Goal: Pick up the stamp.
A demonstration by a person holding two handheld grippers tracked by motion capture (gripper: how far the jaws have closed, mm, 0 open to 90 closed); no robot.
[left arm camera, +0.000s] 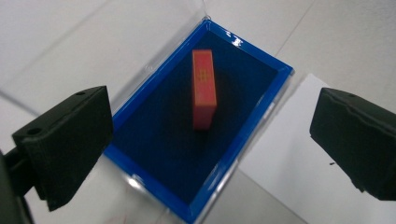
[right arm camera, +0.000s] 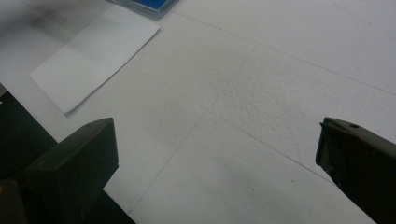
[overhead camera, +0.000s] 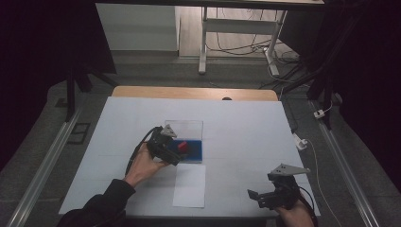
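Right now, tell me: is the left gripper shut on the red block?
No. The left gripper is open above the blue tray, its jaws apart on either side of the red block.

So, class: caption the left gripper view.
Open left tongs hover over a red block in a blue tray.

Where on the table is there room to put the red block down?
The widest bare patch lies between the white paper sheet and the right gripper, running up the table's right side. The far strip beyond the clear lid is free too. It is crowded around the blue tray, where the left gripper hovers over the red block.
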